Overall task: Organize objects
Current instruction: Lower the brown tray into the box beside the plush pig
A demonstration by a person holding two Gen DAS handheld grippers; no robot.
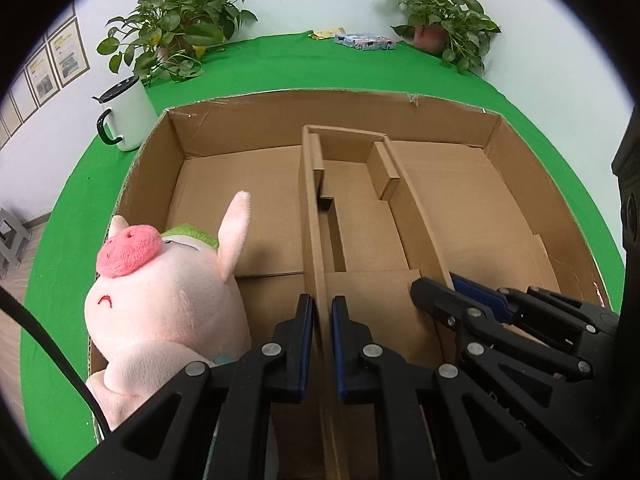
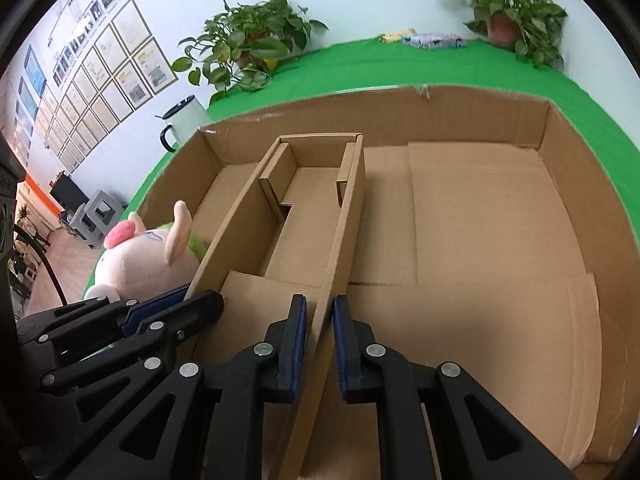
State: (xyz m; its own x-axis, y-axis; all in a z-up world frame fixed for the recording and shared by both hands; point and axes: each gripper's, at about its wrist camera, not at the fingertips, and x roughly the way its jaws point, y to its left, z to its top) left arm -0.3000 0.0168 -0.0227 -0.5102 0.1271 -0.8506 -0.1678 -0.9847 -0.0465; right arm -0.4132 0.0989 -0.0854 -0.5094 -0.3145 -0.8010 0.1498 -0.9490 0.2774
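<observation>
A small open cardboard tray [image 1: 360, 216] sits inside a large open cardboard box [image 1: 280, 108] on a green table. My left gripper [image 1: 322, 336] is shut on the small tray's left wall. My right gripper [image 2: 320, 340] is shut on the tray's right wall [image 2: 344, 216]; it also shows in the left wrist view [image 1: 452, 292]. The left gripper shows in the right wrist view [image 2: 180, 300]. A pink plush pig [image 1: 160, 304] lies in the big box's left compartment, beside the tray, also seen in the right wrist view [image 2: 148, 256].
A white mug [image 1: 126, 118] with a black handle stands on the green table [image 1: 280, 64] left of the box. Two potted plants [image 1: 180, 36] [image 1: 440, 16] and a small packet [image 1: 364, 42] sit along the far edge. The box's right part [image 2: 480, 220] holds nothing.
</observation>
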